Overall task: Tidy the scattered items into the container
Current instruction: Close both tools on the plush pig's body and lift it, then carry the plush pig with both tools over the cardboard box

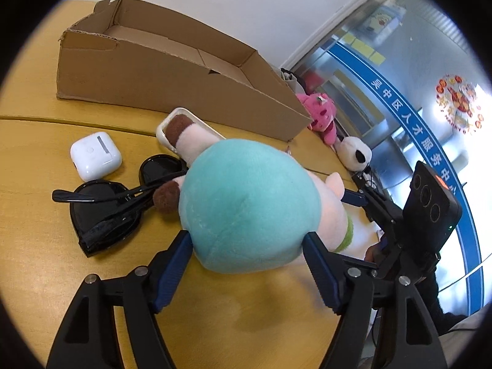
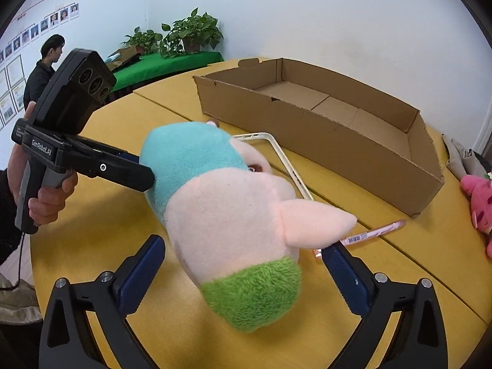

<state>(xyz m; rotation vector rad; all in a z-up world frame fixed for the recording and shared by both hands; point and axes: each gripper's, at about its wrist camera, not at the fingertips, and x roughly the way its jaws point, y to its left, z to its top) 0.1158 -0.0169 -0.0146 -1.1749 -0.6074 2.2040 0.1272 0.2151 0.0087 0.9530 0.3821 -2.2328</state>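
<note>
A plush toy (image 1: 246, 209) with a teal body, pink head and green end (image 2: 221, 209) lies on the yellow table, partly over a white phone case (image 1: 166, 129) (image 2: 276, 150). My left gripper (image 1: 246, 236) is shut on its teal end, both blue pads pressing the fabric. My right gripper (image 2: 244, 244) stands open around the pink and green end, with a gap at its right finger. Behind stands the open cardboard box (image 1: 184, 70) (image 2: 307, 135), nothing visible inside. A white earbuds case (image 1: 95, 156), black sunglasses (image 1: 104, 206) and a pink pen (image 2: 375, 233) lie on the table.
A pink plush (image 1: 321, 113) (image 2: 479, 203) and a panda plush (image 1: 356, 153) sit off the table's far edge by a glass wall. A person (image 2: 46, 70) stands in the background near potted plants (image 2: 190, 33) on a green-covered table.
</note>
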